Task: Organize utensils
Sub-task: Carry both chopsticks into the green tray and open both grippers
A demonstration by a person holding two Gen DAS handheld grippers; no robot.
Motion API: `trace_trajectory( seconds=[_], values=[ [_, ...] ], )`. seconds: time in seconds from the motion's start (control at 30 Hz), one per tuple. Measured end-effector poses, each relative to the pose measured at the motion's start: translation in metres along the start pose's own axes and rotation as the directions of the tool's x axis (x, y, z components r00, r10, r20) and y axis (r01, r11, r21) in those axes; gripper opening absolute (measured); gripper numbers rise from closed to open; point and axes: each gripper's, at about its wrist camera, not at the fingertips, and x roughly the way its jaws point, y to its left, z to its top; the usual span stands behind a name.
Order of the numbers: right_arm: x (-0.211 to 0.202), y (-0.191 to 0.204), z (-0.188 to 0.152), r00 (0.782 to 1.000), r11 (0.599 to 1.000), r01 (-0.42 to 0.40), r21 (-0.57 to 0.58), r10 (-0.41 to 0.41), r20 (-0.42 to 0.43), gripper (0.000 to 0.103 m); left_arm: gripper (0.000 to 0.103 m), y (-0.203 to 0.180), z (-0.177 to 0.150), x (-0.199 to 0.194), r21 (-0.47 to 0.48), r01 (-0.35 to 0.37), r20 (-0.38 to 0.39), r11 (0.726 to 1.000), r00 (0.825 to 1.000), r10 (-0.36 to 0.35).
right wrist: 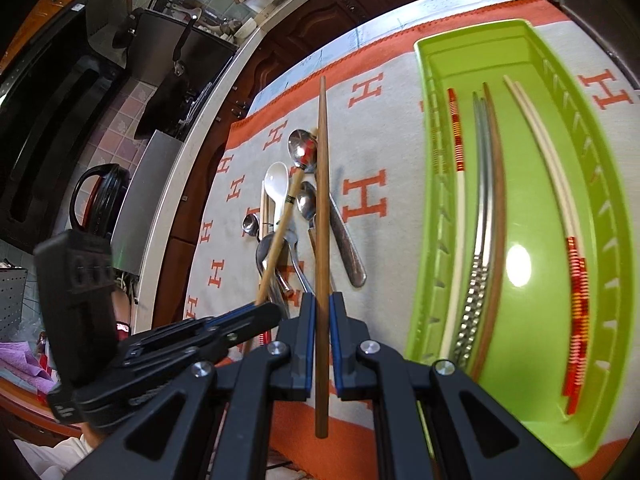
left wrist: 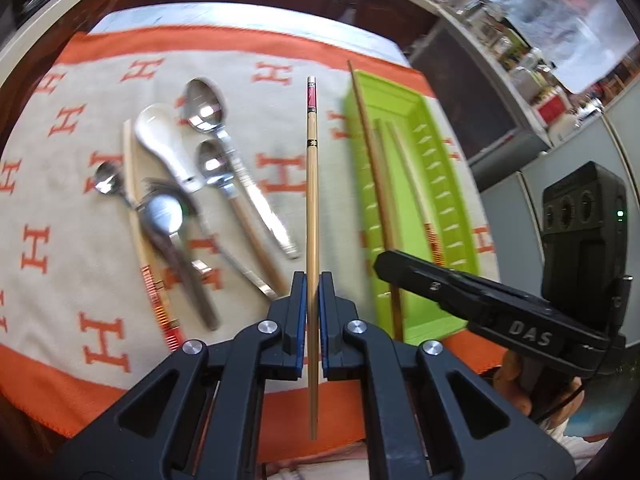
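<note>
My left gripper (left wrist: 313, 289) is shut on a pale bamboo chopstick (left wrist: 312, 184) with a pink band at its far end, held above the cloth. My right gripper (right wrist: 322, 305) is shut on a dark brown chopstick (right wrist: 322, 200), just left of the green tray (right wrist: 516, 184). Several chopsticks lie lengthwise in that tray. In the left wrist view the right gripper (left wrist: 390, 270) reaches in over the tray's (left wrist: 424, 128) near end with the brown chopstick (left wrist: 368, 136). The right wrist view shows the left gripper (right wrist: 266, 313) with its pale chopstick (right wrist: 280, 236).
A heap of metal spoons (left wrist: 204, 108), a white ceramic spoon (left wrist: 160, 136) and a red-banded chopstick (left wrist: 158, 292) lies on the beige cloth with orange H marks (left wrist: 52, 208). A kitchen counter with a stove and pans (right wrist: 180, 64) runs behind. A hand (left wrist: 516, 380) holds the right gripper.
</note>
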Motion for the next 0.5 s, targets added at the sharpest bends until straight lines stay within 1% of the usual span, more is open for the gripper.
trace_trajectory(
  seconds=[0.1, 0.2, 0.27, 0.33, 0.5],
  values=[
    [-0.013, -0.006, 0.000, 1.000, 1.000, 0.014, 0.016, -0.014, 0.027, 0.007, 0.003, -0.020, 0.007, -0.002, 0.042, 0.029, 0.005, 0.999, 1.000, -0.029],
    [-0.028, -0.014, 0.001, 0.997, 0.998, 0.042, 0.042, -0.044, 0.064, 0.007, 0.003, -0.047, 0.016, 0.001, 0.090, 0.038, 0.027, 0.995, 0.999, -0.041],
    [-0.039, -0.022, 0.002, 0.994, 0.996, 0.060, 0.064, -0.066, 0.088, 0.007, 0.003, -0.065, 0.022, 0.006, 0.109, 0.045, 0.024, 0.993, 0.999, -0.048],
    [-0.051, -0.031, 0.005, 0.987, 0.991, 0.100, 0.090, -0.110, 0.117, 0.007, 0.003, -0.075, 0.024, 0.012, 0.113, 0.046, 0.017, 0.993, 0.999, -0.049],
    [-0.062, -0.052, 0.013, 0.973, 0.976, 0.173, 0.132, -0.190, 0.128, 0.007, 0.003, -0.092, 0.033, 0.035, 0.106, 0.061, -0.004, 0.992, 0.998, -0.061]
  ],
)
